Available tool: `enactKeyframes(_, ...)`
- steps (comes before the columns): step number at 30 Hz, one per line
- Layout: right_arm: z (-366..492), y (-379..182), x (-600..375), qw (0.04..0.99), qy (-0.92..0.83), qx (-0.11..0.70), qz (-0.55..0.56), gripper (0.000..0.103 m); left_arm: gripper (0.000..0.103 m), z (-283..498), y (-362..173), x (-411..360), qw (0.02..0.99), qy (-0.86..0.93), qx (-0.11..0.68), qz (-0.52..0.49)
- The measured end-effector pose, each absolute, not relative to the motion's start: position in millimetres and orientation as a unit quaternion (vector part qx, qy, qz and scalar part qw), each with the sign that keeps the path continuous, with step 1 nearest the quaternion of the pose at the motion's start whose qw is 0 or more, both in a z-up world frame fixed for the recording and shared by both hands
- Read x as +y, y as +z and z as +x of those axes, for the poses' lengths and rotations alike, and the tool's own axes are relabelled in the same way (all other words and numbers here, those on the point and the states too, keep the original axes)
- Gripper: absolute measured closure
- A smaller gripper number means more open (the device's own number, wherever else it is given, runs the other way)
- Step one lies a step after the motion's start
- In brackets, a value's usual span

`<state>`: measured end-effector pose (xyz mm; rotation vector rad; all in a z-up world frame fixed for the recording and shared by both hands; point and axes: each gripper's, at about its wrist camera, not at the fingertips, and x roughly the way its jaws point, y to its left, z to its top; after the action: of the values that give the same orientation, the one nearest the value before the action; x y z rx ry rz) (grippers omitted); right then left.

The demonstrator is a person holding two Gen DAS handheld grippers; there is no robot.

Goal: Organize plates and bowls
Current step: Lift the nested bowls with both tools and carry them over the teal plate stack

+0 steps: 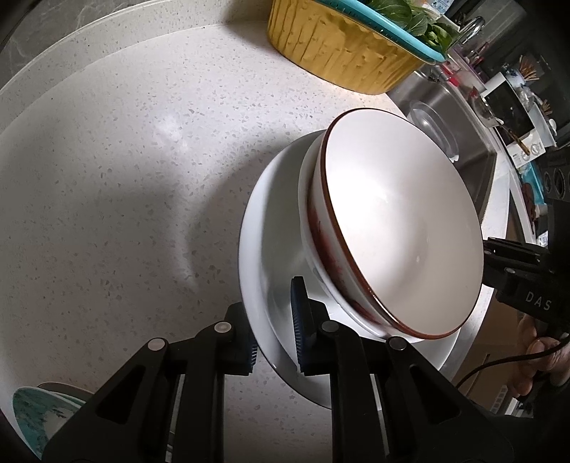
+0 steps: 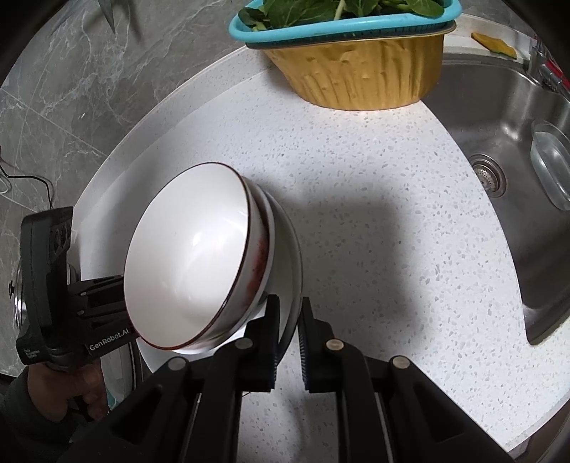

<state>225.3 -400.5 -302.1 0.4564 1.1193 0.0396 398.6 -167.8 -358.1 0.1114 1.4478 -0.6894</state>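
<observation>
**Two tools lift one stack of dishes by opposite edges**

Nearest to the lens in the left wrist view is the left tool (image 1: pixel 276 322). Its two black fingers are closed tightly on the rim of the white plate (image 1: pixel 263 228), one blue pad above the rim and one below. The grip is at the very edge, probably because the plate is too wide to take in any other way.

On this plate sits a white bowl (image 1: pixel 309 199), and inside it a brown-rimmed bowl (image 1: pixel 399 220). The whole stack leans to one side and appears to be held above the speckled bench (image 1: pixel 124 160) — its shadow falls on the stone beneath. I judge that nesting the bowls on the plate lets the person move all three pieces in one carry.

Further to the right, the right tool (image 2: pixel 288 331) is pressed shut on the opposite edge of the same plate. One grip at the rim alone would let such a heavy stack swing down; two opposite grips balance it. A hand (image 2: pixel 85 384) holding the left tool's handle shows in the right wrist view.

Behind stands a yellow basin (image 2: pixel 356 74) with a teal basket (image 2: pixel 320 28) of greens on it, and at the far right a steel sink (image 2: pixel 506 107). At the lower left corner of the left wrist view a teal-patterned plate (image 1: pixel 35 416) waits — perhaps the next piece to be organized.
</observation>
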Motion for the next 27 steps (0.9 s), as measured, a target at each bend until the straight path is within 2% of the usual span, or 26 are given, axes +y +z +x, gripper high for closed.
enactKeyframes(15, 222, -293, -396, 0.834, 0.019, 0.514, 0.202, 0.091, 0.091, 396, -346, -160, 0.703, -0.314, 0.636, 0.047)
enactKeyframes(27, 220, -268, -389, 0.846, 0.030, 0.500, 0.183, 0.091, 0.090, 393, -316, -142, 0.716, -0.314, 0.622, 0.036)
